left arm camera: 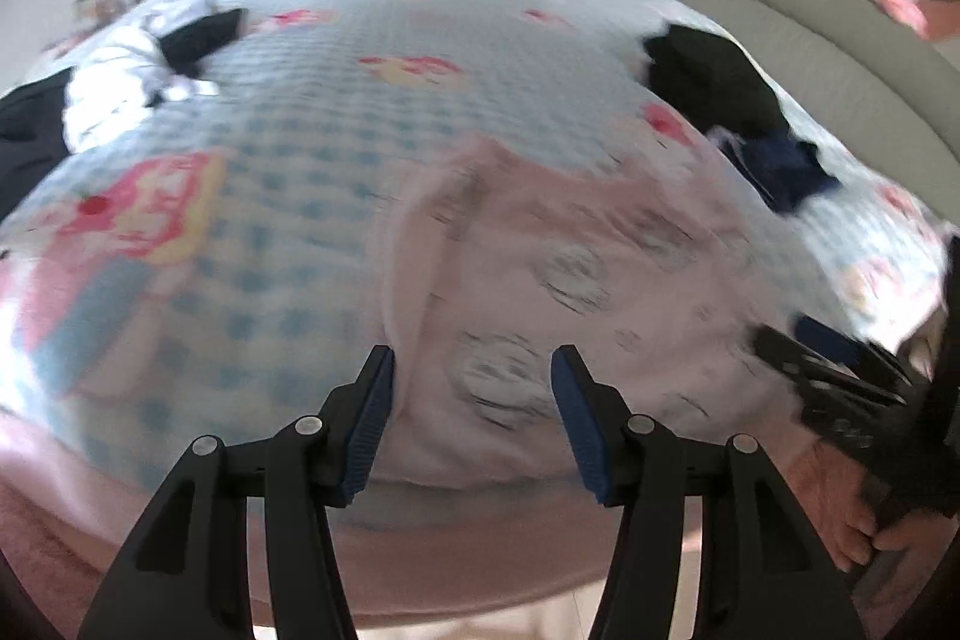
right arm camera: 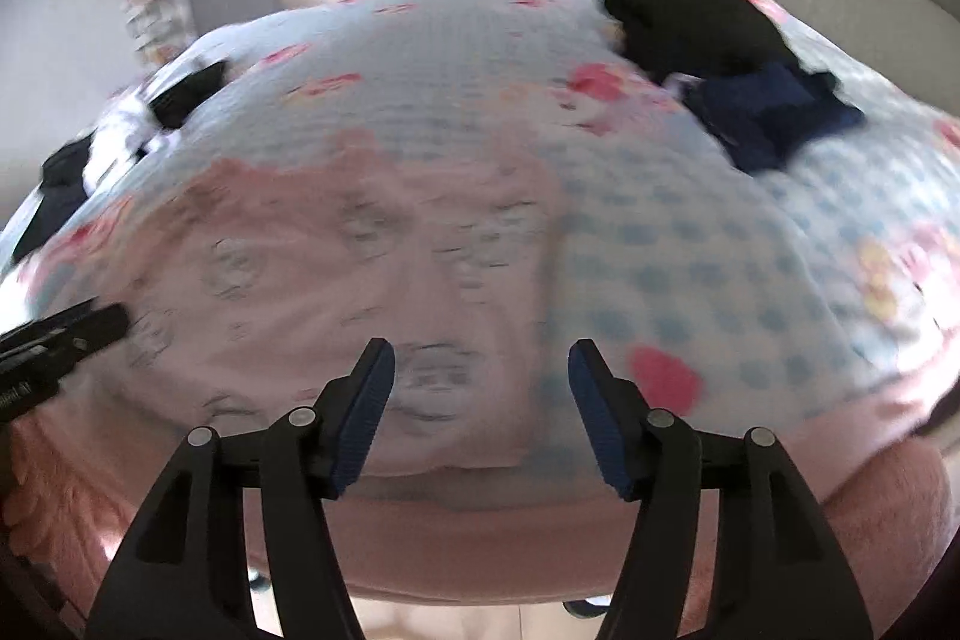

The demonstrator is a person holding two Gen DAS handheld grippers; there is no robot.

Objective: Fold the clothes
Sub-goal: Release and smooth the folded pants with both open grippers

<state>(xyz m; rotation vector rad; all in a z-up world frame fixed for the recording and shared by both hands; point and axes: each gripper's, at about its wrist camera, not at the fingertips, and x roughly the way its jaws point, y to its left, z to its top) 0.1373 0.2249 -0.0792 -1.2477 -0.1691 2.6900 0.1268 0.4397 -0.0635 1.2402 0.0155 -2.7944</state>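
Observation:
A pale pink garment (left arm camera: 558, 280) printed with grey cartoon faces lies spread near the bed's front edge; the right wrist view shows the same pink garment (right arm camera: 336, 256). My left gripper (left arm camera: 473, 370) hovers open over its near left part, nothing between the blue pads. My right gripper (right arm camera: 481, 364) stands open above the garment's near right edge, also empty. Each gripper shows at the side of the other's view: the right gripper (left arm camera: 834, 370) and the left gripper (right arm camera: 60, 340). Both views are blurred.
The bed wears a blue-checked cover (left arm camera: 312, 142) with pink cartoon prints. A black and dark blue clothes pile (left arm camera: 738, 100) lies at the right, a white and black pile (left arm camera: 120, 82) at the left. A grey headboard (left arm camera: 810, 40) runs along the right. A hand (left arm camera: 858, 532) holds the right gripper.

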